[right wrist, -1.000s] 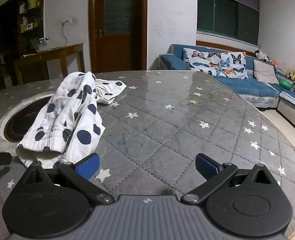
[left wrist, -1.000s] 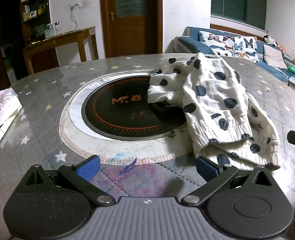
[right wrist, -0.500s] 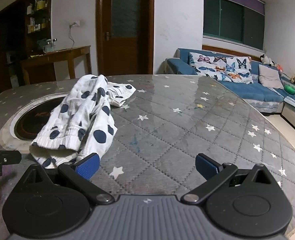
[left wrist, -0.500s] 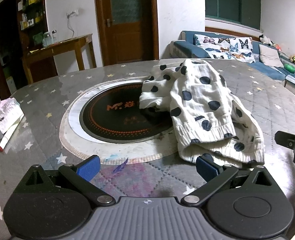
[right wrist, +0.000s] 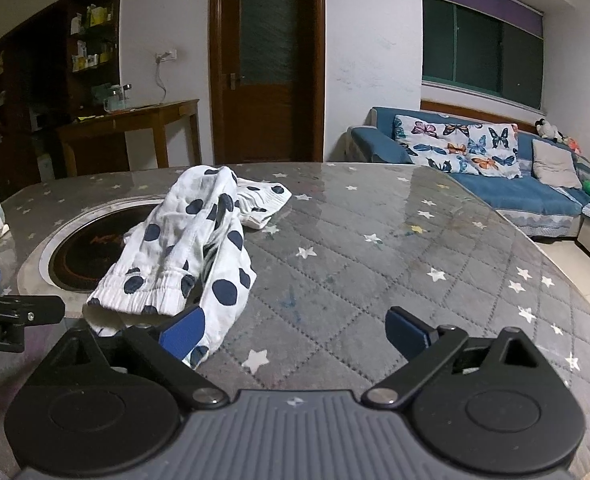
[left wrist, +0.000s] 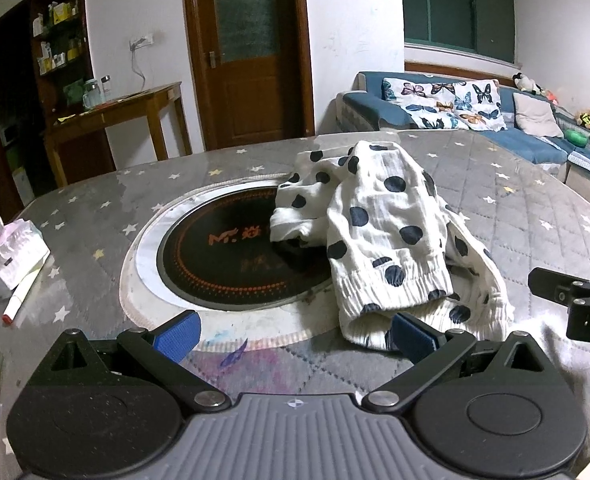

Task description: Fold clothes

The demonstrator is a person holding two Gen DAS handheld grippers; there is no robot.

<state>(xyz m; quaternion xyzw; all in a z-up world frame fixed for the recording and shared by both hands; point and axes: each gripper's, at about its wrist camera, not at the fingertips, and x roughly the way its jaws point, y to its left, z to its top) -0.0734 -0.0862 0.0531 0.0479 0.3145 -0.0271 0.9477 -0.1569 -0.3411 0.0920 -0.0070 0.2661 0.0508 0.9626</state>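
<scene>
A crumpled white garment with dark blue dots [left wrist: 383,236] lies in a heap on the grey starred table, partly over the black round cooktop [left wrist: 231,256]. It also shows in the right wrist view [right wrist: 191,248]. My left gripper [left wrist: 295,336] is open and empty, just short of the garment's near cuffed edge, its right finger [left wrist: 413,338] close to the cloth. My right gripper [right wrist: 295,330] is open and empty, its left finger [right wrist: 183,332] at the garment's near corner. Each gripper shows at the edge of the other's view.
A tissue pack [left wrist: 15,248] and a red-capped marker [left wrist: 21,294] lie at the table's left. The table's quilted cover [right wrist: 415,264] stretches right of the garment. A blue sofa [right wrist: 515,184], a wooden side table [left wrist: 115,120] and a door stand behind.
Both grippers have tilted and drawn slightly back and up, so the garment sits lower and nearer the fingers. The garment has not moved. Both jaws stay open.
</scene>
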